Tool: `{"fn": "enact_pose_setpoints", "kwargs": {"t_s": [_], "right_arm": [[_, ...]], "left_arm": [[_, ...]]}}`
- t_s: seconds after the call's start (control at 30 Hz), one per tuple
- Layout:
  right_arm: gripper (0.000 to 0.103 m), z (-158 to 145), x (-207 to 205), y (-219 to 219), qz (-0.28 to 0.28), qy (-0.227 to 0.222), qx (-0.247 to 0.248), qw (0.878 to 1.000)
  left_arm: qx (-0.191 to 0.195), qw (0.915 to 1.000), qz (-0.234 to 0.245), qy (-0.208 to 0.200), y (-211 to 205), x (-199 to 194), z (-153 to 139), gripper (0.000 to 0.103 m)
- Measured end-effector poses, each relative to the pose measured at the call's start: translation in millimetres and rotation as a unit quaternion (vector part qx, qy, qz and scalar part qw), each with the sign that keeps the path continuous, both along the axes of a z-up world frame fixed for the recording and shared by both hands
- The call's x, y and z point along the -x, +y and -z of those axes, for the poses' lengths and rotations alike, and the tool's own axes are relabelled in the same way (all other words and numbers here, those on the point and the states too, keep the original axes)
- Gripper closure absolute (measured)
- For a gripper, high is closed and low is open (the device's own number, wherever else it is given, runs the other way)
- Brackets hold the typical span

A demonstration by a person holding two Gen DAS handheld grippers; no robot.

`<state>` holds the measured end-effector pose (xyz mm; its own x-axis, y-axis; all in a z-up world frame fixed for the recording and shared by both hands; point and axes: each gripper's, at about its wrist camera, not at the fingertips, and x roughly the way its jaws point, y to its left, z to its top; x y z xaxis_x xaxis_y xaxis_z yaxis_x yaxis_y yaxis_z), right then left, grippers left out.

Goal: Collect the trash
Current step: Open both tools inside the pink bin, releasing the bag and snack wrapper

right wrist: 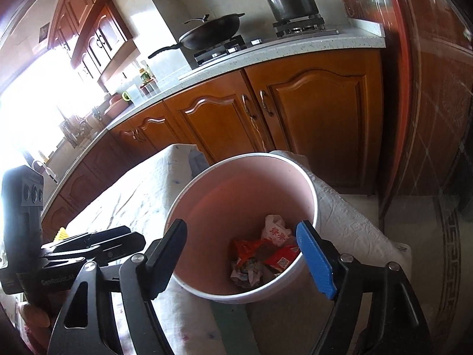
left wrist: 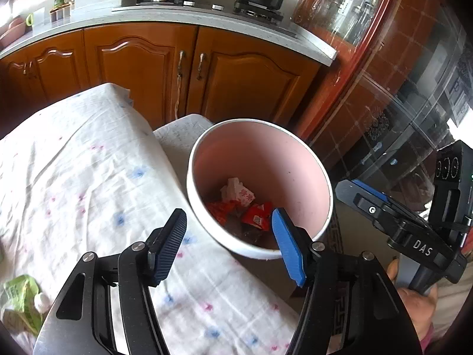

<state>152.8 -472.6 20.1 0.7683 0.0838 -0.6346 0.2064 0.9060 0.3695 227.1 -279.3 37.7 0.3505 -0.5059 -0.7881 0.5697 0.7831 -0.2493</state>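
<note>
A pink bin with a white rim stands beside the cloth-covered table; it also shows in the right wrist view. Red and white wrappers lie in its bottom, seen too in the right wrist view. My left gripper is open and empty at the bin's near rim. My right gripper is open and empty over the bin's near rim; its body shows in the left wrist view. A green crumpled packet lies on the table at the lower left.
Wooden kitchen cabinets with a stone counter stand behind the table. A wok and a steel pot sit on the stove. A glass-fronted cabinet stands at the right. A small cloth-covered surface lies behind the bin.
</note>
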Motion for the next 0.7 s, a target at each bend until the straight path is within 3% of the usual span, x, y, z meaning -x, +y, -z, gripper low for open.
{"fn": "enact_pose_setpoints", "kwargs": {"t_s": [0.7], "right_arm": [[0.021,-17,28,66,-0.051,-0.041,-0.007,0.998]], "left_arm": [[0.032,0.9967,-0.074,-0.001,98,27,-6,0.041]]}}
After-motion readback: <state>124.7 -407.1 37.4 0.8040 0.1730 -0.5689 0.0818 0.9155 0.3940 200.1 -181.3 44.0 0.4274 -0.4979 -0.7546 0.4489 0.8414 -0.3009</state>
